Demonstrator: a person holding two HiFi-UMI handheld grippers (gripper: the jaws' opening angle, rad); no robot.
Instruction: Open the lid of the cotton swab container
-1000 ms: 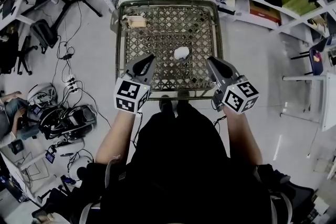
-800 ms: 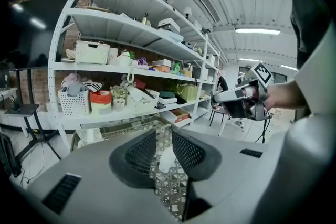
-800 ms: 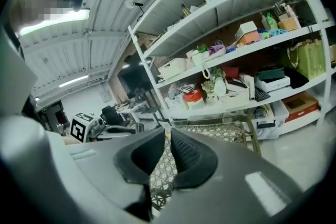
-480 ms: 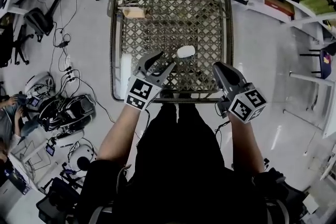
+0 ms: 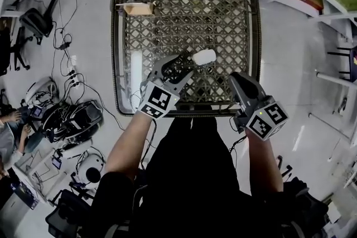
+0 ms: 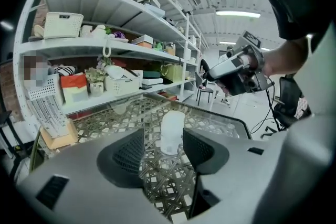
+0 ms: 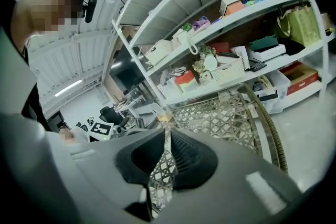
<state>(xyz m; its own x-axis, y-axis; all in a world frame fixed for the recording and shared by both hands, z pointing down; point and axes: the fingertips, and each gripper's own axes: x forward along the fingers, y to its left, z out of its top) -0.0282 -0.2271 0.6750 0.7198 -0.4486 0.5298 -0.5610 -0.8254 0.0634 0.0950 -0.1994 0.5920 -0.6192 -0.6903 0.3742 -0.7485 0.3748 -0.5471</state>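
Left gripper view: cotton swab container (image 6: 171, 131) upright on the lattice surface (image 6: 220, 122), just ahead of the left gripper (image 6: 163, 136). Its jaws have just been opening, nothing touched. Right gripper (image 7: 166, 139) closed, empty. Container looks light, smooth, tippy: I'd clamp the body low.

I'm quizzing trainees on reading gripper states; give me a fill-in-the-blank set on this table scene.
1. On the left gripper, the jaws stand ___, with the white container just ahead, ungripped.
2. On the right gripper, the jaws are nearly ___, nothing between them.
3. The cardboard box sits at the far ___ corner of the lattice table.
Missing words: open; shut; left.
The left jaws have just been opening.
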